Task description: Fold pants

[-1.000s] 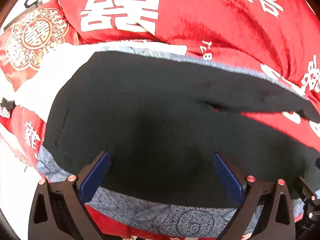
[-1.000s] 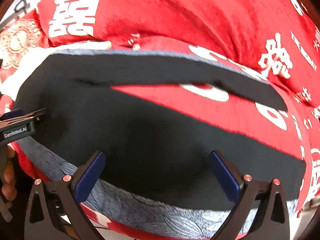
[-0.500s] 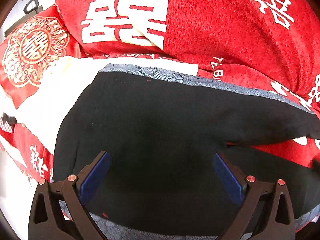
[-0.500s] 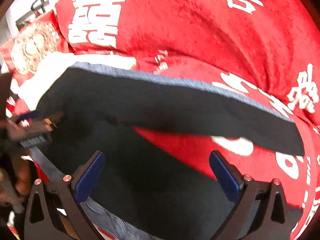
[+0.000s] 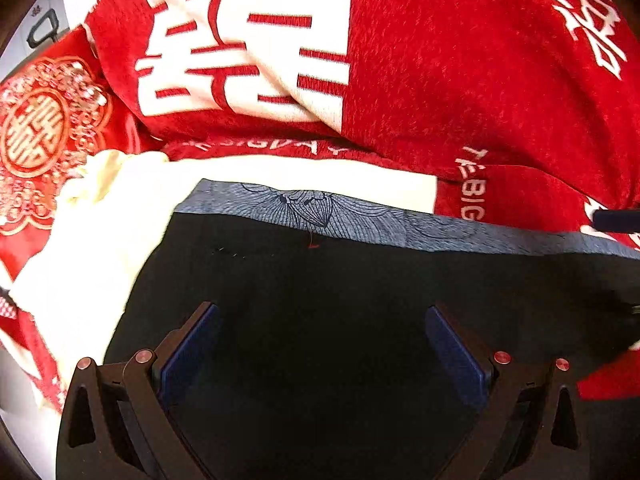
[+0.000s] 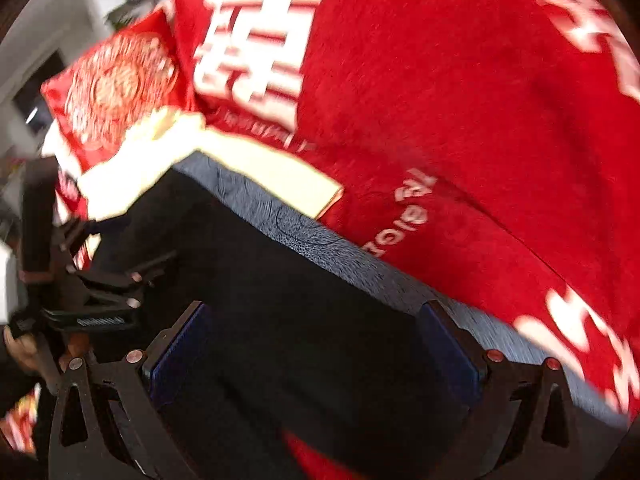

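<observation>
- The pants (image 5: 340, 320) are black, a flat matt cloth, with a grey-blue band (image 5: 360, 220) along the far edge that bears a fine dark line drawing of a flower.
- They lie spread on a red blanket (image 5: 460, 80), which has a plush, fuzzy pile and large cream characters and letters woven in.
- A plain cream cloth (image 5: 100, 240) lies beside and partly under the pants at their left end; a glossy red cushion (image 5: 36, 132) with a round pale emblem sits beyond it.
- In the left wrist view the long axis of the pants runs left to right, with the band on the far side; in the right wrist view, which is blurred, the band (image 6: 320, 248) slants from upper left to lower right.
- The left gripper (image 5: 320, 344) has its blue-padded fingers (image 5: 188, 352) wide apart over the black cloth, holding nothing.
- The right gripper (image 6: 312, 340) likewise stands spread over the pants (image 6: 300, 320), with nothing between its fingers.
- The left gripper (image 6: 120, 280) shows at the left edge of the right wrist view, held in a hand (image 6: 20, 352).
</observation>
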Motion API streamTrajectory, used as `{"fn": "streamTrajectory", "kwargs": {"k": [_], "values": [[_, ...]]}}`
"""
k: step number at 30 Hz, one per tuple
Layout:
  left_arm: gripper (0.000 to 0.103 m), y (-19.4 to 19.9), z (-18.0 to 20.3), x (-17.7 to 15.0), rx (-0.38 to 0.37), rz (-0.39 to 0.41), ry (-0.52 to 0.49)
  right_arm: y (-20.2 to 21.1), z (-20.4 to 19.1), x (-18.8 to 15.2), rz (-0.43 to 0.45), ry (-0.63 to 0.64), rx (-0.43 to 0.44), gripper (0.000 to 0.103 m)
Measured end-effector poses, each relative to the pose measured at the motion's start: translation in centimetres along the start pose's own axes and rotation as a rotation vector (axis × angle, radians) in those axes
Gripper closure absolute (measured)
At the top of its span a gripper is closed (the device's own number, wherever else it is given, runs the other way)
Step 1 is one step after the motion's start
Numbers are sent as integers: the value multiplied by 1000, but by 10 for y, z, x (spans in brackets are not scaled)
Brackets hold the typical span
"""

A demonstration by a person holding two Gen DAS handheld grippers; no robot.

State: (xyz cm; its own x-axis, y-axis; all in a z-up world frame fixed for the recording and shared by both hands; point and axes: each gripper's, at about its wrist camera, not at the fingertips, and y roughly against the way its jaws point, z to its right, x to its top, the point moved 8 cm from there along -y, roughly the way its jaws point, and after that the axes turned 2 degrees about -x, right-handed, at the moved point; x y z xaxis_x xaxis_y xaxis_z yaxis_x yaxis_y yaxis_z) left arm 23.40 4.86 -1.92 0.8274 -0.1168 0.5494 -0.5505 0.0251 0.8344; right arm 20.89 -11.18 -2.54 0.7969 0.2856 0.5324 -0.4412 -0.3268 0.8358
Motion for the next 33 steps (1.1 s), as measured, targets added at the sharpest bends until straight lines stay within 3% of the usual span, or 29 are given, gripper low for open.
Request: {"fn": "streamTrajectory", "kwargs": {"k": [6, 12, 16, 24, 33], "values": [[1, -38, -10, -13, 5, -23, 16, -69, 12, 9, -149, 104, 70, 0], [1, -38, -7, -13, 11, 21, 12, -107, 26, 14, -237, 166, 132, 0], [1, -38, -7, -13, 17, 37, 11, -127, 24, 3, -318, 185, 222, 0], [1, -41, -7, -12, 17, 49, 16, -129, 8, -1, -324, 270, 333, 0], [1, -40, -8, -12, 10, 52, 19, -130, -1, -10, -327, 293, 305, 0]]}}
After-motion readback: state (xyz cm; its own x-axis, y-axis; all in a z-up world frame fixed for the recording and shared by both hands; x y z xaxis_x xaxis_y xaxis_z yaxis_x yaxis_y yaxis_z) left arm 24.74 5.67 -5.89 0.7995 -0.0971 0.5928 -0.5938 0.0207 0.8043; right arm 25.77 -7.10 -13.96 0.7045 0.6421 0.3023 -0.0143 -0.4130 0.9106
